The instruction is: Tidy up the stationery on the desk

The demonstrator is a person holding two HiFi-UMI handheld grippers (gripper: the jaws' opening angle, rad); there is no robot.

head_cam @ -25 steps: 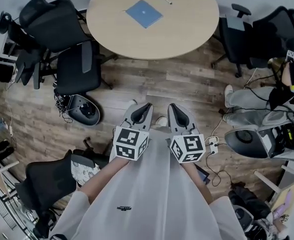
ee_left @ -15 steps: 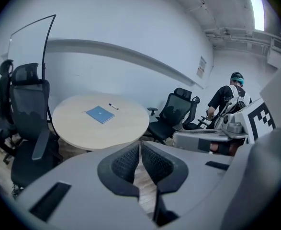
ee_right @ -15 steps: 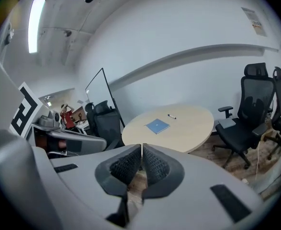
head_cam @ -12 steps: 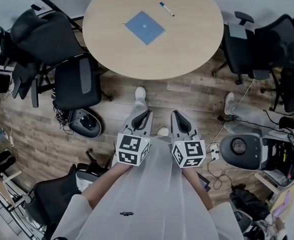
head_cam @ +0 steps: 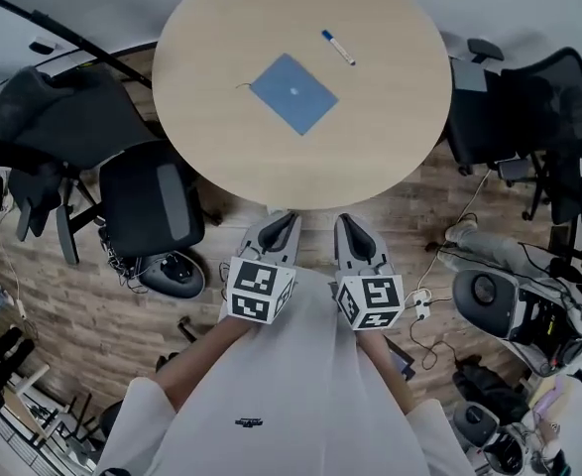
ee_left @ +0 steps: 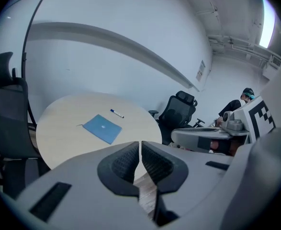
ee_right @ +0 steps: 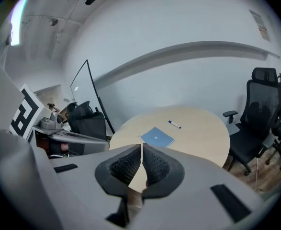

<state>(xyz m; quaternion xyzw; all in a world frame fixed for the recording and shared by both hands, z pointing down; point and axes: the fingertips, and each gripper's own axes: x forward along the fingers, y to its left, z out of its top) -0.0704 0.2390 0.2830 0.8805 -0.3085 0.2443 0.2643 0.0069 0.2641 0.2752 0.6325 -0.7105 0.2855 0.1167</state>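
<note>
Well, my left hand-held gripper [head_cam: 283,220] and right hand-held gripper [head_cam: 347,220] are both closed and empty at the near edge of the bench [head_cam: 211,147]. The blue notebook [head_cam: 293,93] lies mid-bench, the pen [head_cam: 337,48] beyond it. I'd open the jaws first, then pinch the pen across its barrel.

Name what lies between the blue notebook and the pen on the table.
Nothing: only bare tabletop separates notebook and pen, clearest in the head view.
</note>
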